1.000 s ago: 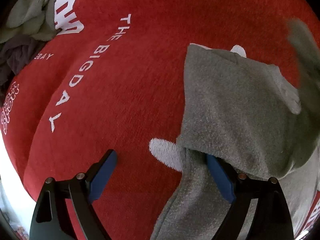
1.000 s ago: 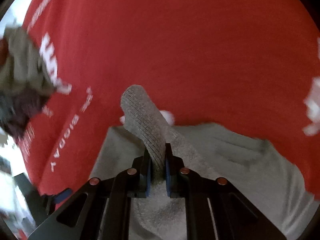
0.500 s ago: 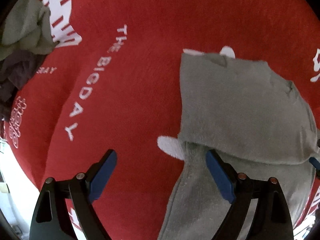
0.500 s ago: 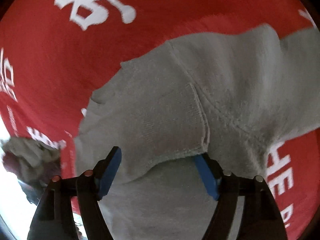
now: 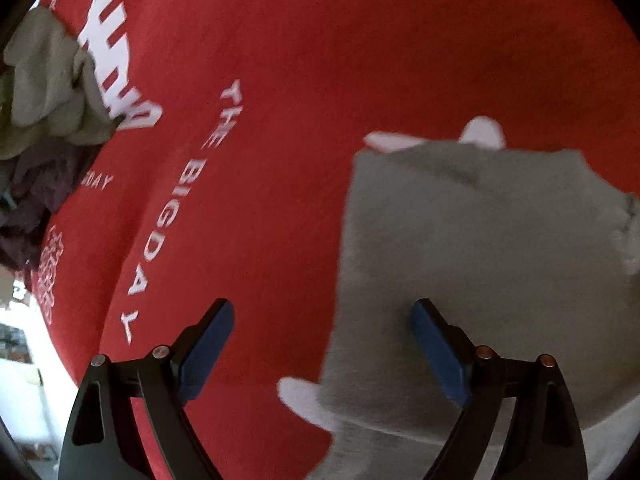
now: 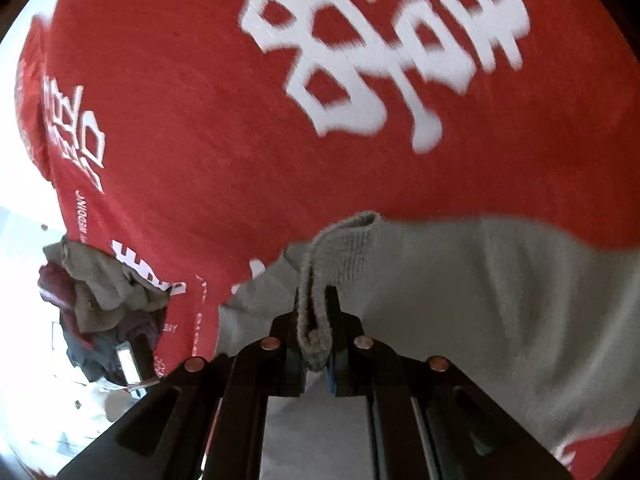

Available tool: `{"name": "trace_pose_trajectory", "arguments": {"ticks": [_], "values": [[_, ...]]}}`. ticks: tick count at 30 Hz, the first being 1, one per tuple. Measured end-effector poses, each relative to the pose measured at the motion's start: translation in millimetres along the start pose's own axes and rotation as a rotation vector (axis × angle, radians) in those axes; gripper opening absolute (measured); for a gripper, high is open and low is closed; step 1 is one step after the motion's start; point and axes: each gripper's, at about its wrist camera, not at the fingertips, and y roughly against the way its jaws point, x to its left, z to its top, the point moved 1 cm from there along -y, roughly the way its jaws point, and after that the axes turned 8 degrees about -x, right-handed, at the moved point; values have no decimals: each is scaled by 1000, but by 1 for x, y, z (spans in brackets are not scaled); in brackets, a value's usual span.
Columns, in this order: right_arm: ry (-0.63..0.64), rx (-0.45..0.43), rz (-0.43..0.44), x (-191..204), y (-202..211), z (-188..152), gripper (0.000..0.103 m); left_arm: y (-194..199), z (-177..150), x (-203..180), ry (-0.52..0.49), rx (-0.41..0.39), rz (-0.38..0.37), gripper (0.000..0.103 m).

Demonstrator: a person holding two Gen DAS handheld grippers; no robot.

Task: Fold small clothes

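Red cloth (image 5: 304,80) with white letters lies under the grey garment (image 5: 480,260), whose ribbed edge our right gripper (image 6: 314,344), wide apart half a second ago, now pinches closed, while our left gripper (image 5: 324,344) stays wide open, so we judge another fold begins.

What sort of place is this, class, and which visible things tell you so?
Probably a home laundry-folding spot: a red printed cloth covers the surface, a grey garment lies on it, and a heap of unfolded clothes waits at the edge.

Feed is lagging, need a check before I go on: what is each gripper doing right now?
Left gripper: open, holding nothing, over the edge of the grey garment.
Right gripper: shut on a ribbed edge of the grey garment.
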Motion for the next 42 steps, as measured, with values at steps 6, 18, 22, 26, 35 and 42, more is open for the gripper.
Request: {"name": "trace_pose_trajectory", "arguments": {"ticks": [6, 18, 22, 26, 35, 42], "values": [[-30, 172, -403, -74, -10, -30, 59, 2, -1, 21, -6, 1, -15, 91], [562, 364, -49, 121, -124, -49, 60, 12, -20, 34, -40, -9, -87, 91], [660, 444, 14, 174, -212, -70, 60, 7, -23, 42, 0, -11, -134, 91], [769, 526, -13, 196, -262, -81, 58, 5, -25, 48, 41, -11, -168, 91], [879, 555, -29, 222, -267, -81, 4, 2, -23, 58, 69, -11, -187, 91], [755, 485, -187, 211, -295, -78, 4, 9, -20, 58, 50, -23, -183, 91]]}}
